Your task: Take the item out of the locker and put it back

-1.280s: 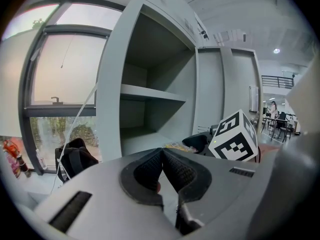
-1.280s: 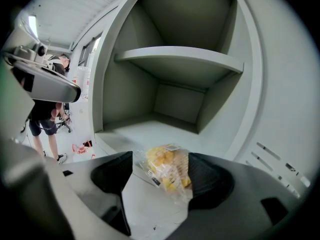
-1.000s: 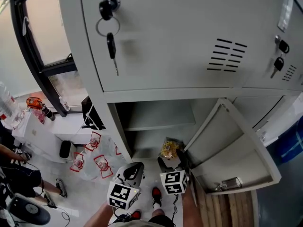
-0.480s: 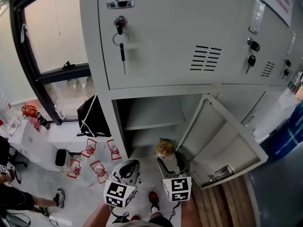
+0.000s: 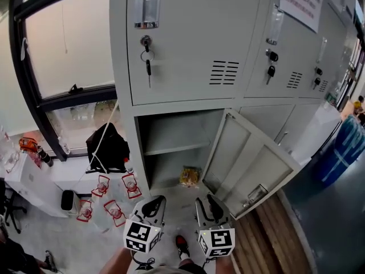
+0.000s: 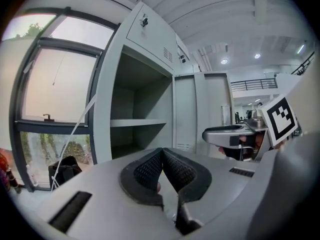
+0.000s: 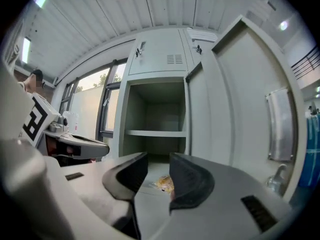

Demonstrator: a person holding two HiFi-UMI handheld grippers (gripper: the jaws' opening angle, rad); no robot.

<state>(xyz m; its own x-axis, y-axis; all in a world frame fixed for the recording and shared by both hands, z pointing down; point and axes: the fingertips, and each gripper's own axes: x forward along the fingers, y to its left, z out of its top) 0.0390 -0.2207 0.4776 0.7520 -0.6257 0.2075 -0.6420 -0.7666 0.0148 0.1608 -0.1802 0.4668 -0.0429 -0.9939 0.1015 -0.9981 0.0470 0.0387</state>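
1. Snack bag (image 5: 189, 176) lies on the floor of the open locker (image 5: 137, 147), as it did a second ago.
2. Right gripper (image 5: 206, 205), then right at the bag, has backed off; its jaws are closing on nothing.
3. Left gripper (image 5: 153, 205) is clenched and empty.

A black bag (image 5: 107, 147) sits below the window (image 5: 63, 50), red-edged clear packets (image 5: 130, 185) lying just beside it.

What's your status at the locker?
Left gripper shut, empty. Right gripper closing on nothing. Snack bag on locker floor, door open. Nothing blocking.
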